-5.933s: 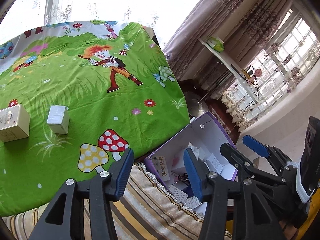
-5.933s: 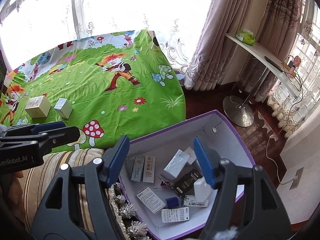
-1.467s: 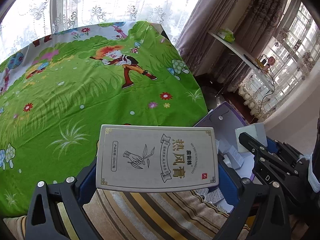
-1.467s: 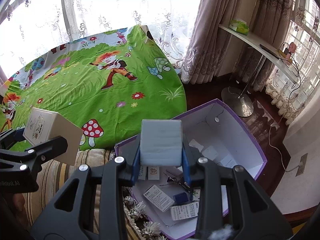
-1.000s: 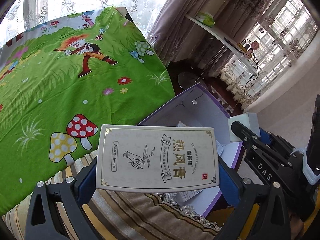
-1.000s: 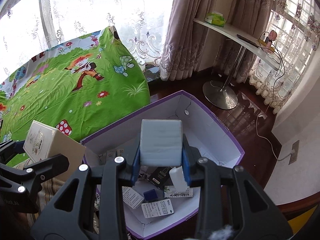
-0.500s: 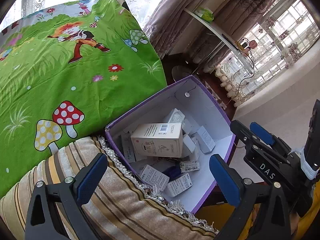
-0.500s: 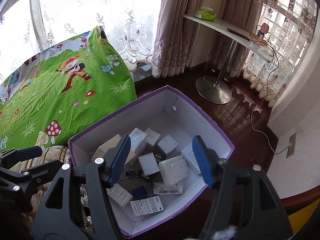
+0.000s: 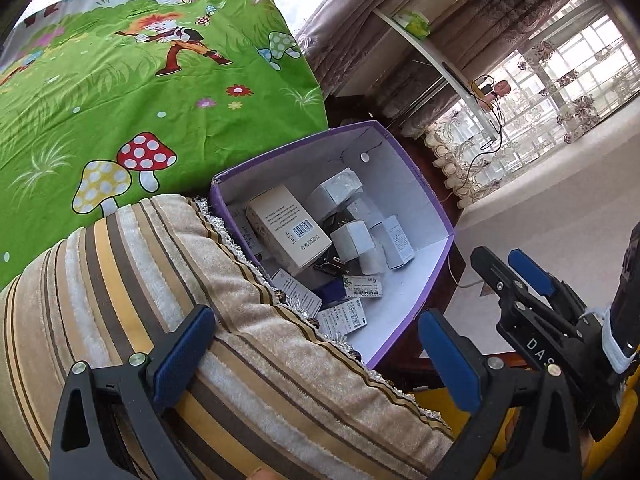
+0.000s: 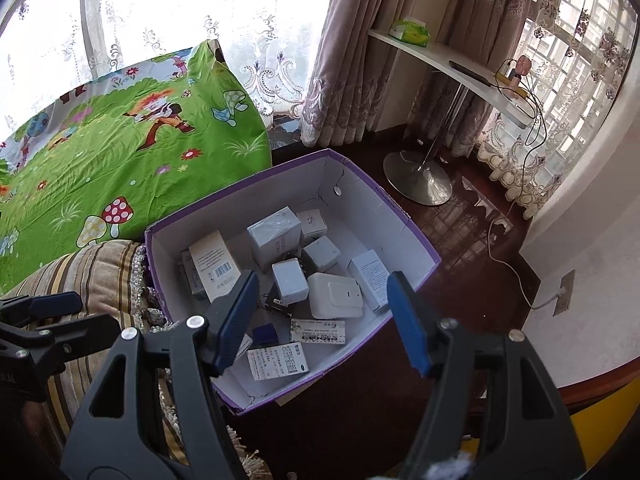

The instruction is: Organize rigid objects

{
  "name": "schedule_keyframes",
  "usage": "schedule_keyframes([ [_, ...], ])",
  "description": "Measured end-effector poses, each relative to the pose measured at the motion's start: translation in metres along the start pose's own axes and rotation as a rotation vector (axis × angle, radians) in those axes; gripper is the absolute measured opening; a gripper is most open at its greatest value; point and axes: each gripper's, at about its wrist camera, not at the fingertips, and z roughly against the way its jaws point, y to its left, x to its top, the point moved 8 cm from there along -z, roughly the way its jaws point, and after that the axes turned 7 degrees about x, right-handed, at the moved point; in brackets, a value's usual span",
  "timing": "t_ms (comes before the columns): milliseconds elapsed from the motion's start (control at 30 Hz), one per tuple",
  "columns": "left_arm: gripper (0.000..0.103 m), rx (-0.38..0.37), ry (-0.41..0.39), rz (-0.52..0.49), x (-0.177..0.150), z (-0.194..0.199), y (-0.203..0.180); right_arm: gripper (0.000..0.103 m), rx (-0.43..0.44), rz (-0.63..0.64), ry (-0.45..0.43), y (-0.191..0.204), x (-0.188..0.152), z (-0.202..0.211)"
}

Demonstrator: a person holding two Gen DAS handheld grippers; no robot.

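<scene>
A purple cardboard box (image 9: 430,208) (image 10: 416,236) with a white inside holds several small cartons. The beige carton with a barcode (image 9: 288,234) (image 10: 214,266) leans at its left side. The small white carton (image 10: 290,282) (image 9: 352,240) lies near the middle. My left gripper (image 9: 316,354) is open and empty above a striped cushion, short of the box. My right gripper (image 10: 320,322) is open and empty above the box's near side.
A striped cushion (image 9: 160,320) (image 10: 88,272) lies left of the box. A green cartoon cloth (image 9: 120,92) (image 10: 120,152) covers the table behind. A dark wood floor, a chrome stand base (image 10: 418,176) and a white shelf (image 10: 452,68) are to the right.
Both grippers let go of their cartons into the box about half a second ago. Since then both have drawn back toward the cushion; the beige carton has tipped against the box's left side.
</scene>
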Motion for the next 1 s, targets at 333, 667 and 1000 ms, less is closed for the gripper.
schedule_keyframes([
  [333,0.103,-0.007,-0.019,-0.002,0.003,-0.005,0.004,0.070,0.013,-0.007,0.013,0.002,-0.011,-0.003],
  [667,0.103,0.006,-0.019,-0.012,0.004,-0.008,0.003,0.070,0.008,-0.023,0.018,-0.003,-0.013,-0.005],
  [1000,0.103,0.011,-0.018,-0.016,0.003,-0.009,0.003,0.070,0.012,-0.019,0.021,-0.001,-0.013,-0.006],
])
